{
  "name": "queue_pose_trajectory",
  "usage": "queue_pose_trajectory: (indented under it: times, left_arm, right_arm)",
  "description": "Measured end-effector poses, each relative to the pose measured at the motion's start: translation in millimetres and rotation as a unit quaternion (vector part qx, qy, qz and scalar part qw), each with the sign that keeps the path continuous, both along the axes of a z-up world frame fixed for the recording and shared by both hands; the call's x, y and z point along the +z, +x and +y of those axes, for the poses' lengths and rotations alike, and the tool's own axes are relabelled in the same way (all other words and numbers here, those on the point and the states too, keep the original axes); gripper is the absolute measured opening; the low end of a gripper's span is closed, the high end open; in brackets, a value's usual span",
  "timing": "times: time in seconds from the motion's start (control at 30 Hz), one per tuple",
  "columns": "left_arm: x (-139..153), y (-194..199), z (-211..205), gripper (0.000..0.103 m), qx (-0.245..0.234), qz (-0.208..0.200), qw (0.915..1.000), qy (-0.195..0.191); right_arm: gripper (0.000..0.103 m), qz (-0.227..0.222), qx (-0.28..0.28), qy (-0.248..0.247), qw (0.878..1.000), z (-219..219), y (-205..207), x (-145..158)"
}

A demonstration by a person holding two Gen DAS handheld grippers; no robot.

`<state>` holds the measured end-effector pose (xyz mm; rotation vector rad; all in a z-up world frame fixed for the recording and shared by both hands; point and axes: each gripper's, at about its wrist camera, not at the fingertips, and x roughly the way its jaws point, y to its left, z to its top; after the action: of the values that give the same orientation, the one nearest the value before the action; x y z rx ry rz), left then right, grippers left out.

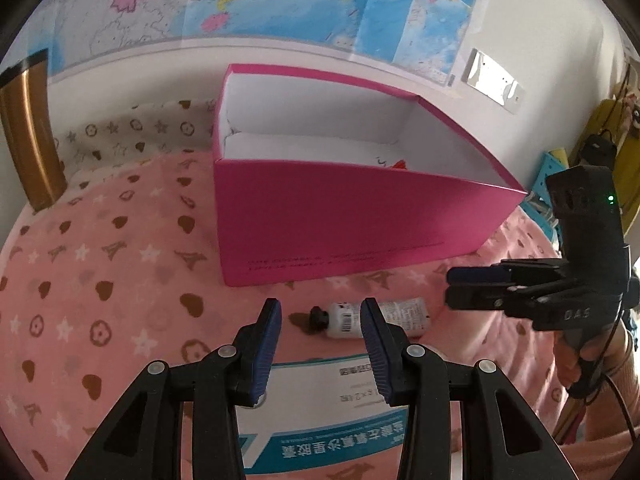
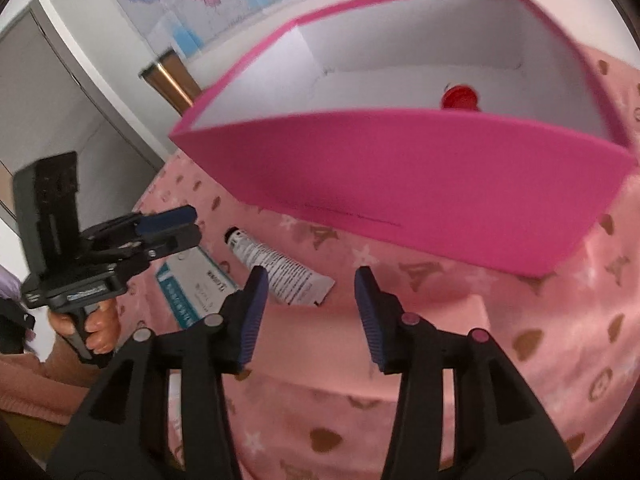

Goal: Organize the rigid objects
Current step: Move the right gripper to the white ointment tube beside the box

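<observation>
An open-topped pink box [image 1: 340, 216] stands on the pink blanket, with a red-capped item [image 2: 460, 98] inside near its front wall. In front of it lies a white tube with a black cap [image 1: 384, 316]. A flat white-and-teal medicine box [image 1: 320, 400] lies nearer still. My left gripper [image 1: 320, 316] hovers open over the medicine box, and the tube's cap end shows beyond its tips. My right gripper [image 2: 312, 284] is open over bare blanket with nothing between its pads. The tube's [image 2: 276, 268] crimped end lies just past its left finger. Each gripper shows side-on in the other's view: the right one [image 1: 452, 286], the left one [image 2: 192, 224].
The patterned pink blanket [image 1: 100, 280] covers a bed against a white wall with a map. A brass-coloured post [image 1: 28, 132] stands at the far left. A blue crate [image 1: 548, 184] and yellow items sit beyond the box's right corner. A person's hand [image 2: 100, 328] holds the left gripper's handle.
</observation>
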<state>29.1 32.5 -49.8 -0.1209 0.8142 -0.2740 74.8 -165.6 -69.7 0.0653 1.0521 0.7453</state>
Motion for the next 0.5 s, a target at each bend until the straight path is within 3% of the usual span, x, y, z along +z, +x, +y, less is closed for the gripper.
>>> queue_pose_trajectory:
  times: [0.33,0.5]
  left_arm:
    - [-10,9,3,0.041,-0.015,0.018,0.9997,-0.008]
    - [-12,14,0,0.041,-0.029,0.023,0.9993,-0.002]
  right_arm:
    - [0.047,0.031,0.029,-0.044,0.998,4,-17,-4]
    - [0.051,0.051,0.010,-0.042,0.998,8,-13,-9]
